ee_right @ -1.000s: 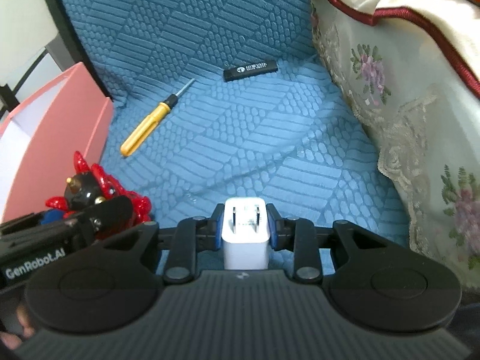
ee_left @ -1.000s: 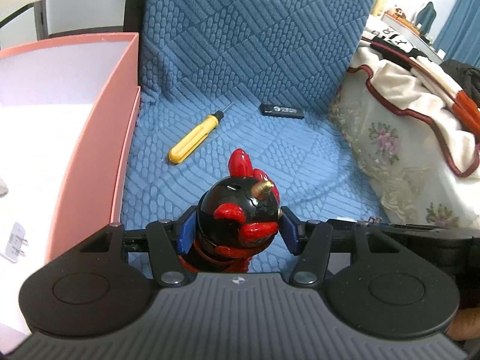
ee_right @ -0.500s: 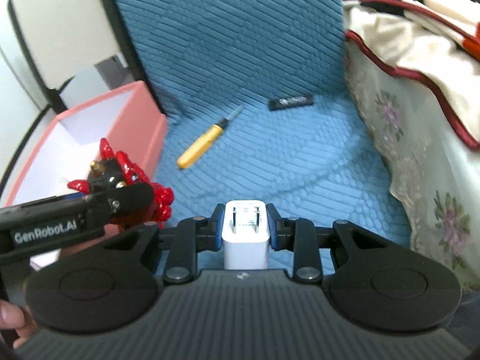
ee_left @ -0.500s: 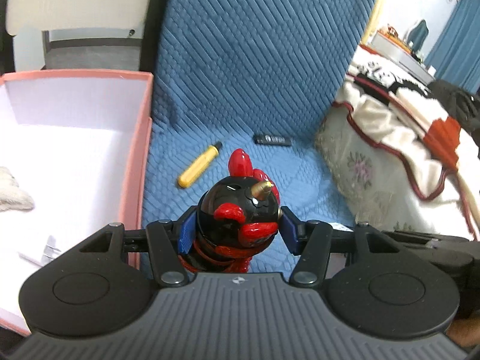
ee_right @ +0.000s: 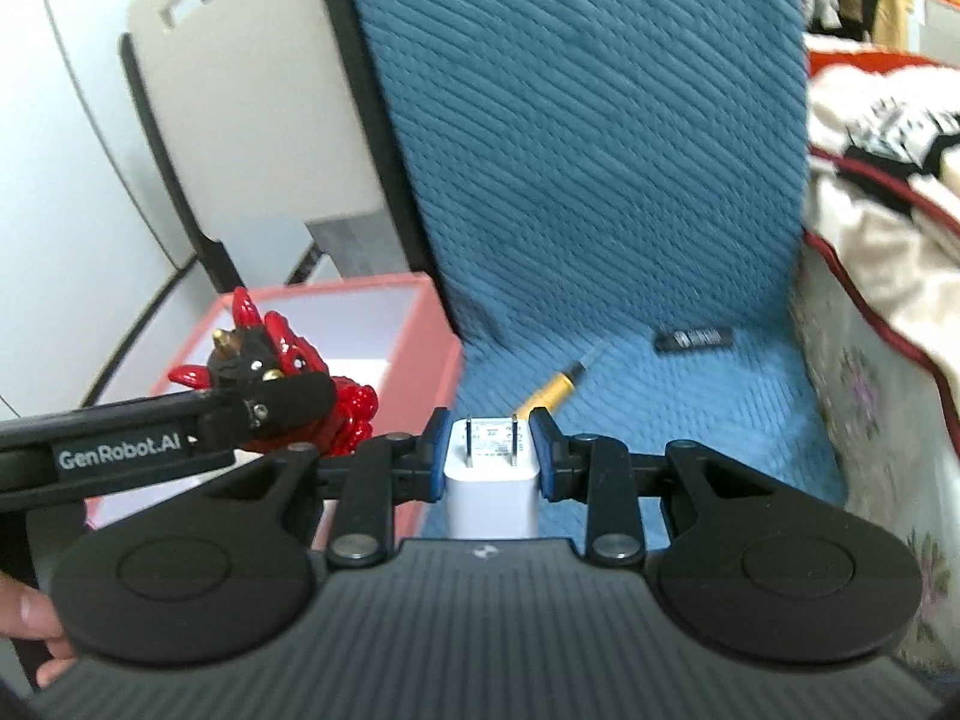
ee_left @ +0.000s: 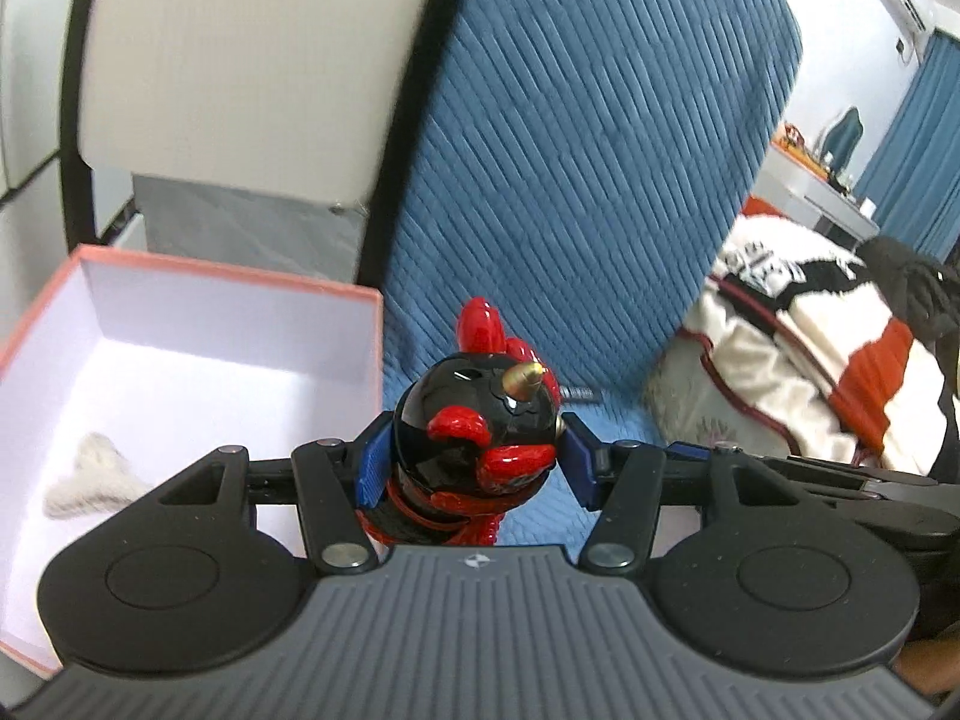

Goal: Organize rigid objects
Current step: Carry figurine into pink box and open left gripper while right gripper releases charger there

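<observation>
The red-and-black figurine (ee_left: 474,438), a glossy toy with a gold horn and red crest, sits clamped between the blue-padded fingers (ee_left: 373,463) of the left gripper (ee_left: 471,462), held in the air just beside the right wall of the pink box (ee_left: 372,360); in the right wrist view the same figurine (ee_right: 270,372) appears in front of the box's open top (ee_right: 336,294). The white charger plug (ee_right: 491,474), prongs pointing forward, is gripped by the closed fingers (ee_right: 543,456) of the right gripper (ee_right: 491,453), raised above the blue chair seat (ee_right: 720,408). Inside the box, whose interior is white, a small pale fuzzy item (ee_left: 90,477) lies on the floor near the left side. On the seat behind the charger rests a yellow-handled screwdriver (ee_right: 552,390), its shaft pointing away toward the backrest, and further right, apart from it, lies a flat black stick-shaped device (ee_right: 693,339). The quilted blue backrest (ee_right: 588,120) rises behind both. To the right of the chair stands a bed covered by a floral spread (ee_right: 864,396) with a cream, red and black blanket (ee_left: 840,348) piled on top. A thumb (ee_right: 27,609) of the person's left hand shows at the lower left edge of the right wrist view
</observation>
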The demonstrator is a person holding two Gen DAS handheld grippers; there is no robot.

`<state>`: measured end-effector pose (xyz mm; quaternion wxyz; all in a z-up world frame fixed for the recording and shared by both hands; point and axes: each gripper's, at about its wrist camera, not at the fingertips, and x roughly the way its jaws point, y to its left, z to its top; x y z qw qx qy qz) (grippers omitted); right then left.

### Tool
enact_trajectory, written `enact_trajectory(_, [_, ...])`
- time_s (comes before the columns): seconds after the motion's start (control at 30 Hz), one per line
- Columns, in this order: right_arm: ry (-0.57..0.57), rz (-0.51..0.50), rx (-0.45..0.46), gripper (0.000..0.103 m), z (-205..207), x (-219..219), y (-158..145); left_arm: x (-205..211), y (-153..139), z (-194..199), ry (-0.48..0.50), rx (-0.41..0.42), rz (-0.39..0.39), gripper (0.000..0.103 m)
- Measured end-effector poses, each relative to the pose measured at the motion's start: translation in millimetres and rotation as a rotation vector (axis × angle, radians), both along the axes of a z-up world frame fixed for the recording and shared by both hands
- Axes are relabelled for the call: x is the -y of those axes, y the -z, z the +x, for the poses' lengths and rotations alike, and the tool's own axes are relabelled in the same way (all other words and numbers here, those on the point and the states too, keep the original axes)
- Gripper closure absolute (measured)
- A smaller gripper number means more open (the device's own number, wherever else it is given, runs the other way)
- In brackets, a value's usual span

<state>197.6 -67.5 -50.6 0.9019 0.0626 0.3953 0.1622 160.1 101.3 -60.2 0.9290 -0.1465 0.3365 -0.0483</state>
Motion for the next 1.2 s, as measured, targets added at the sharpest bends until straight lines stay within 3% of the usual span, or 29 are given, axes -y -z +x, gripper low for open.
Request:
enact_trajectory(0.33, [-0.096,0.022,0.053,0.071,4.1,-59.0,-32.2,-68.7,-38.0,-14.2,-0.115,0.030,0.014,0.041])
enact_trajectory(0.5, [-0.157,0.019,0.048,0.071,1.5,-97.0,-32.8,-102.5,-40.1,-26.4,-0.170,0.029,0.018,0.040])
enact_trajectory(0.7, [-0.237,-0.005,-0.012,0.071,-4.7,-137.0,-5.1,-140.4,-7.5,-41.5,-0.224,-0.047,0.023,0.040])
enact_trajectory(0.8, [-0.270,-0.019,-0.065,0.083,-7.1,-151.4,16.9,-158.2,15.1,-46.0,-0.250,-0.091,0.005,0.040])
enact_trajectory(0.97, [-0.299,-0.050,-0.146,0.084,0.2,-176.3,53.7,-174.8,52.5,-47.5,-0.274,-0.161,-0.023,0.040])
enact_trajectory(1.2, [-0.302,-0.079,-0.195,0.084,2.9,-188.3,82.8,-196.4,93.7,-48.5,-0.298,-0.231,-0.041,0.040])
